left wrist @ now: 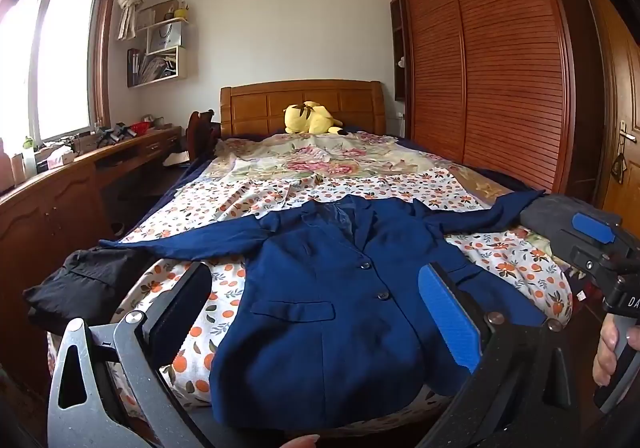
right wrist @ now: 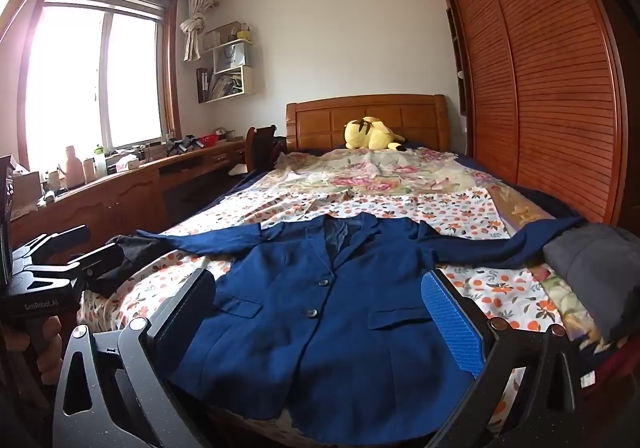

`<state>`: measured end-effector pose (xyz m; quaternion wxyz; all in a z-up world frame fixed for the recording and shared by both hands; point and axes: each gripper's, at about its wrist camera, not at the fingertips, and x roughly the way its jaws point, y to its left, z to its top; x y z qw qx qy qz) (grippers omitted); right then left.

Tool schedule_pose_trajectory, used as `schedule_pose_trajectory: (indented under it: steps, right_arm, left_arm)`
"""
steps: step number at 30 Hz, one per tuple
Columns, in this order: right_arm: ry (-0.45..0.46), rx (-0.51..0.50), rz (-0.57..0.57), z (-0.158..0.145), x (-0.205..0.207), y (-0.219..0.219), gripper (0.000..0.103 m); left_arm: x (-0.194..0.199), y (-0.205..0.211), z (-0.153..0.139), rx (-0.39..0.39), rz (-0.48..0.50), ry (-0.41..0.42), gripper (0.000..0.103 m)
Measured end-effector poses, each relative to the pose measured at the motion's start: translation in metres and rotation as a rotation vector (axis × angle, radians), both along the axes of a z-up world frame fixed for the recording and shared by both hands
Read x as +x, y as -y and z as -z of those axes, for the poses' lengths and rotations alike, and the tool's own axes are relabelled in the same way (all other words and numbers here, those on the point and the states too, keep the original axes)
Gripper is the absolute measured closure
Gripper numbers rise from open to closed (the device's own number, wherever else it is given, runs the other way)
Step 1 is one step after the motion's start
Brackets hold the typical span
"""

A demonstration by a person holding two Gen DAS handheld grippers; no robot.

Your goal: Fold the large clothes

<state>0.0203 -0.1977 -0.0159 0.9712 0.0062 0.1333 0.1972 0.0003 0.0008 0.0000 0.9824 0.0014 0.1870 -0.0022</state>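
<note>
A navy blue blazer [left wrist: 332, 288] lies face up and buttoned on the bed, sleeves spread out to both sides, hem toward me. It also shows in the right wrist view [right wrist: 320, 312]. My left gripper [left wrist: 316, 304] is open and empty, held above the blazer's lower left part. My right gripper [right wrist: 320, 308] is open and empty above the blazer's lower half. The right gripper also shows at the right edge of the left wrist view [left wrist: 600, 244]. The left gripper shows at the left edge of the right wrist view [right wrist: 60, 248].
The bed [left wrist: 360, 184] has orange-print and floral sheets. A black garment [left wrist: 76, 284] lies at its left corner, a grey garment [right wrist: 592, 260] at its right. A yellow plush toy [left wrist: 310, 118] sits by the headboard. A wooden desk [left wrist: 80, 176] runs left, a wardrobe [left wrist: 500, 68] right.
</note>
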Motion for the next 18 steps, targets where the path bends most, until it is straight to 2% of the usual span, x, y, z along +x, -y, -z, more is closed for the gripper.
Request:
schedule_pose_trajectory:
  steps: [3,5,10,18]
  right_arm:
    - [0.004,-0.002,0.000,0.000,-0.001,0.000,0.001]
    - [0.003,-0.001,0.000,0.000,-0.002,0.000,0.001]
    - [-0.006,0.003,-0.002,0.000,0.000,0.000,0.001]
    - [-0.008,0.001,-0.003,-0.001,-0.003,0.000,0.001]
  left_arm:
    - [0.002,-0.006,0.000,-0.028,0.012,-0.008,0.000]
    - [0.005,-0.024,0.001,-0.062,0.013,-0.011,0.000]
    - [0.000,0.000,0.002,0.007,-0.001,-0.003,0.000]
    - [0.000,0.000,0.004,-0.001,-0.005,-0.002,0.000]
